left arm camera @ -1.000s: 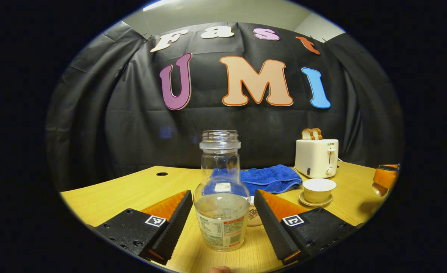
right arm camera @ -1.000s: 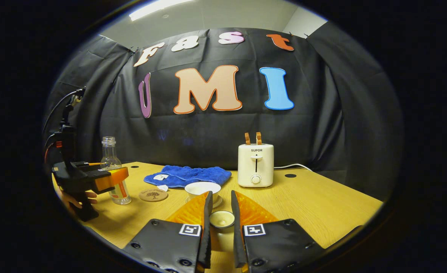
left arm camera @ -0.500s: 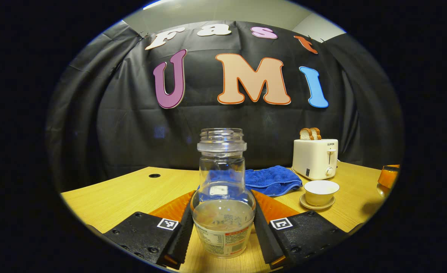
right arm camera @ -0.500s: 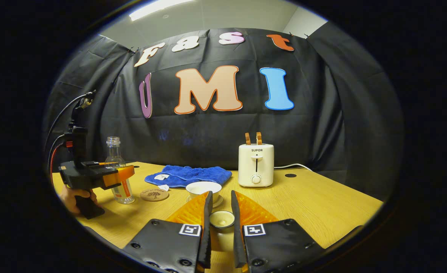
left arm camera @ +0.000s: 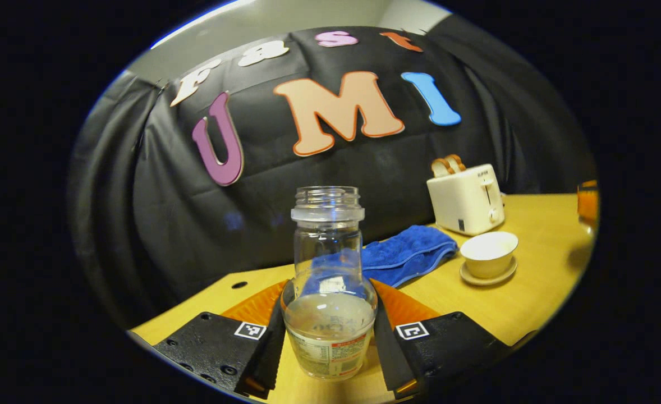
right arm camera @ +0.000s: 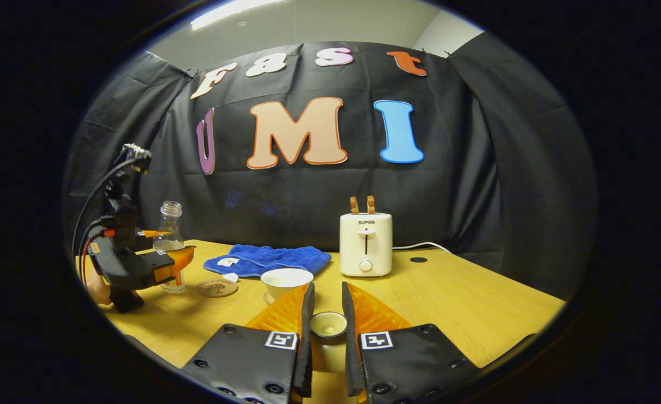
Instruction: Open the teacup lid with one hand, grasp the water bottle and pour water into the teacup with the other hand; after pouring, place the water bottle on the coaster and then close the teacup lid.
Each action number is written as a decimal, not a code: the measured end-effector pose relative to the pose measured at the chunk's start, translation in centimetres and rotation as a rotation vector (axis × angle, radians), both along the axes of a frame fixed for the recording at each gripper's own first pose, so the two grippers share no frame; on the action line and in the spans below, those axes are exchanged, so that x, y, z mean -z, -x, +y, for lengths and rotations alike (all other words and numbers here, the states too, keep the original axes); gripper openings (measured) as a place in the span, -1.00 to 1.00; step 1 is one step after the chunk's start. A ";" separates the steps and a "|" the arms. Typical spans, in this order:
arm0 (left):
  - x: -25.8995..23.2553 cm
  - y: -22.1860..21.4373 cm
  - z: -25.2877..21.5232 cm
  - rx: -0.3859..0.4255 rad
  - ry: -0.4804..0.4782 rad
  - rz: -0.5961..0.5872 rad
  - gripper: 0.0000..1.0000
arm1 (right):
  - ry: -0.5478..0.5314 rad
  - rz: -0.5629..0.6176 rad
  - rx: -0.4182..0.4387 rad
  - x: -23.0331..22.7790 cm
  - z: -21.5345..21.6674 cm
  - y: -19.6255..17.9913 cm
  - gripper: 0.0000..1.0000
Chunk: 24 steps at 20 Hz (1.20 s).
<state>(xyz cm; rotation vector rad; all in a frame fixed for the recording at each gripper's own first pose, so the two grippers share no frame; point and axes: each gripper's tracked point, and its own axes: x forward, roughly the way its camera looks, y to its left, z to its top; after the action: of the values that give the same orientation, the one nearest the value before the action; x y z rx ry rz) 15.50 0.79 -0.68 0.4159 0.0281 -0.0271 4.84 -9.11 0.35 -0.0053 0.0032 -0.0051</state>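
Left gripper [left arm camera: 328,331], bottom centre of the left gripper view: pinching bottle [left arm camera: 329,292] at its lower body, mouth uncapped, ready for pouring. Right gripper [right arm camera: 325,331], bottom centre of the right gripper view: clamped on lid [right arm camera: 327,324], held clear of open cup [right arm camera: 285,280] at mid-frame. Coaster [right arm camera: 216,288] left of cup, bare for the bottle.

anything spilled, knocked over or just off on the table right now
Nothing stands out. The bottle is upright between the left gripper's fingers, the open teacup sits upright on its saucer, the right gripper holds the lid, and the table looks dry.
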 end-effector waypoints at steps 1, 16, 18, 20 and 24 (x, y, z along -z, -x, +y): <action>0.4 -0.4 0.0 0.001 -0.075 0.018 0.36 | 0.001 -0.001 0.010 0.0 -0.7 -0.1 -0.46; 2.1 -6.1 -7.7 0.206 -1.065 0.054 0.35 | 0.005 -0.003 0.098 -0.2 -5.5 -0.8 -0.47; 2.4 -6.2 -8.0 0.216 -1.126 0.077 0.38 | 0.004 -0.003 0.097 -0.3 -5.5 -1.0 -0.47; 3.0 -6.6 -8.2 0.229 -1.193 0.101 0.38 | 0.004 -0.003 0.094 -0.3 -5.4 -1.0 -0.47; 2.8 -6.5 -8.4 0.246 -1.271 0.112 0.41 | 0.004 -0.003 0.092 -0.3 -5.4 -1.0 -0.47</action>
<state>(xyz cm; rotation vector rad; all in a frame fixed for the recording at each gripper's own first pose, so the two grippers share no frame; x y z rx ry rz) 22.02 -7.61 -3.50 1.6872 0.1054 -0.2840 5.88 -14.54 0.62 -0.0093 0.0009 -0.0970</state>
